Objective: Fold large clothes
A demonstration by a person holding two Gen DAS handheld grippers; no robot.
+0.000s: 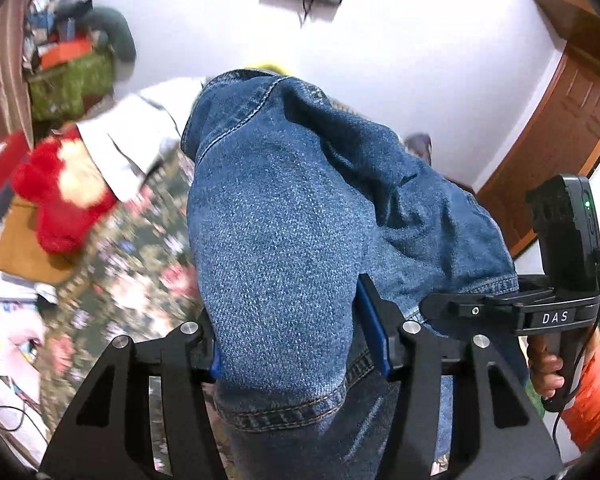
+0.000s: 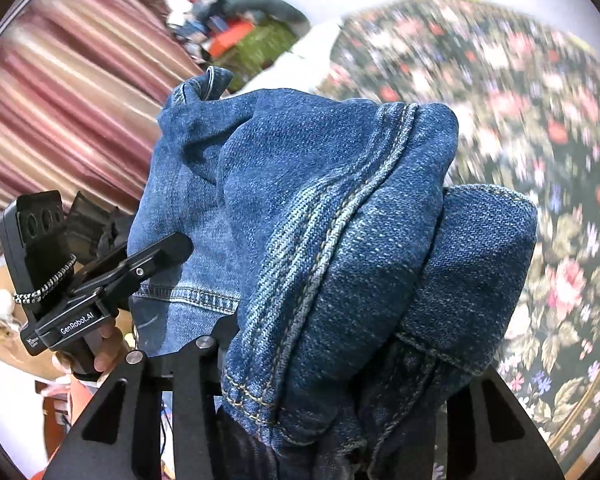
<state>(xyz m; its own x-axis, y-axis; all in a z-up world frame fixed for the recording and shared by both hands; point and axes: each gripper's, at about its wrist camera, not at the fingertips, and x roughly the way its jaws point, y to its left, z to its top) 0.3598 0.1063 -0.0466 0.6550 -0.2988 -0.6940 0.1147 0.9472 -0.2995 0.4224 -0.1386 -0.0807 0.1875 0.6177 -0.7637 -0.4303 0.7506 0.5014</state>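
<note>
A pair of blue denim jeans (image 1: 292, 208) is lifted in the air above the bed. My left gripper (image 1: 300, 356) is shut on the jeans, with the denim bunched between its blue-padded fingers and draping forward. My right gripper (image 2: 332, 392) is shut on the jeans (image 2: 320, 208) too, with a thick seamed fold and a hem piled over its fingers, which are mostly hidden. The right gripper also shows in the left wrist view (image 1: 556, 280) at the right, close beside the cloth. The left gripper shows in the right wrist view (image 2: 112, 280) at the left.
A floral bedspread (image 2: 520, 128) lies below. A red plush toy (image 1: 64, 192) and white cloth (image 1: 140, 136) lie on the bed's far side. A cluttered green box (image 1: 72, 84) stands by striped curtains (image 2: 68, 100). A wooden door (image 1: 560, 128) is at the right.
</note>
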